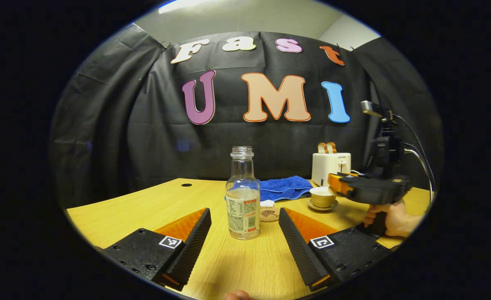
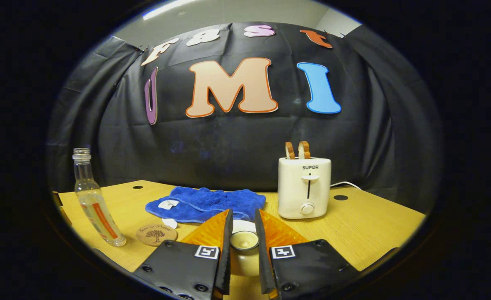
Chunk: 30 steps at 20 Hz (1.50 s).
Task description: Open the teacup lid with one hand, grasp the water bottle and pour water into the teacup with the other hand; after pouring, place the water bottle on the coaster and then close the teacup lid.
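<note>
Now the right tongs [image 2: 243, 235] pinch the teacup lid [image 2: 244, 240]; lift it straight up. Left tongs [image 1: 244, 227] stand apart, flanking the water bottle [image 1: 242, 196]: close squarely mid-body.

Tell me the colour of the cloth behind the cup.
Blue; the cloth shows best in the right gripper view.

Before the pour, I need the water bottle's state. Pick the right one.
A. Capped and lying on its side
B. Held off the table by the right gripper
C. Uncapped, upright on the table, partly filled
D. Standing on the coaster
C: the water bottle stands upright on the table with an open neck and liquid in its lower part, with the coaster bare beside it.
</note>
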### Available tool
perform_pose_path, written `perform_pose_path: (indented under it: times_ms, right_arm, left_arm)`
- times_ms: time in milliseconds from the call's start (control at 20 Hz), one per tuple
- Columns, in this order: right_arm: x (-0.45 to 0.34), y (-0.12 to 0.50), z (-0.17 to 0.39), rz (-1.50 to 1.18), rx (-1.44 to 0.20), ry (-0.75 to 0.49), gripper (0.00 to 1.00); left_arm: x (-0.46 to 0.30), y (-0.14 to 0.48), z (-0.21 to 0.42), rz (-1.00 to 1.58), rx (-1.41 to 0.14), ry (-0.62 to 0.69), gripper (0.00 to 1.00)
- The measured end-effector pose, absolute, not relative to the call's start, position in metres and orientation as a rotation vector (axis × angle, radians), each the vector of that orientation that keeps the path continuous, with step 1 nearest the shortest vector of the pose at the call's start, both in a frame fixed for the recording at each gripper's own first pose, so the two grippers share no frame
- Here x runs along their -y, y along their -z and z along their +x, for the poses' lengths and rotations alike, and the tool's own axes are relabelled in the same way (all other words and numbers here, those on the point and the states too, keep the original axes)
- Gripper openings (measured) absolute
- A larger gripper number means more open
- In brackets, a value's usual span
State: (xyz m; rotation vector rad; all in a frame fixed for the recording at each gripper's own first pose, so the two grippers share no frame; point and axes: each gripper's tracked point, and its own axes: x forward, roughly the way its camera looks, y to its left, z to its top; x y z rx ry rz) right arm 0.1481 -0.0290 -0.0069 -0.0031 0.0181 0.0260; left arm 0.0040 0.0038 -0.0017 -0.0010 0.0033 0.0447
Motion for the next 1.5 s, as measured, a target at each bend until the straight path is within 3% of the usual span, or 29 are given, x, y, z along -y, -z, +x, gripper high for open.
perform_pose_path:
  times_ms: [450,1300,1400,1450,1500]
  right_arm:
    - [0.060,0.000,0.079,-0.003,-0.005,-0.042,0.27]
    - [0.064,-0.002,0.049,-0.005,-0.005,-0.051,0.27]
    - [0.063,-0.002,0.048,-0.004,-0.005,-0.054,0.27]
    - [0.063,-0.002,0.048,-0.004,-0.005,-0.055,0.27]
    - [0.063,-0.002,0.048,-0.004,-0.005,-0.055,0.27]
  left_arm:
    - [-0.013,0.003,0.053,0.001,-0.005,-0.063,0.95]
    - [-0.015,0.003,0.117,0.003,-0.006,-0.026,0.95]
    - [-0.017,0.004,0.123,0.003,-0.010,-0.024,0.91]
    - [-0.015,0.004,0.124,0.002,-0.010,-0.014,0.77]
    - [-0.014,0.003,0.126,0.002,-0.006,-0.007,0.76]
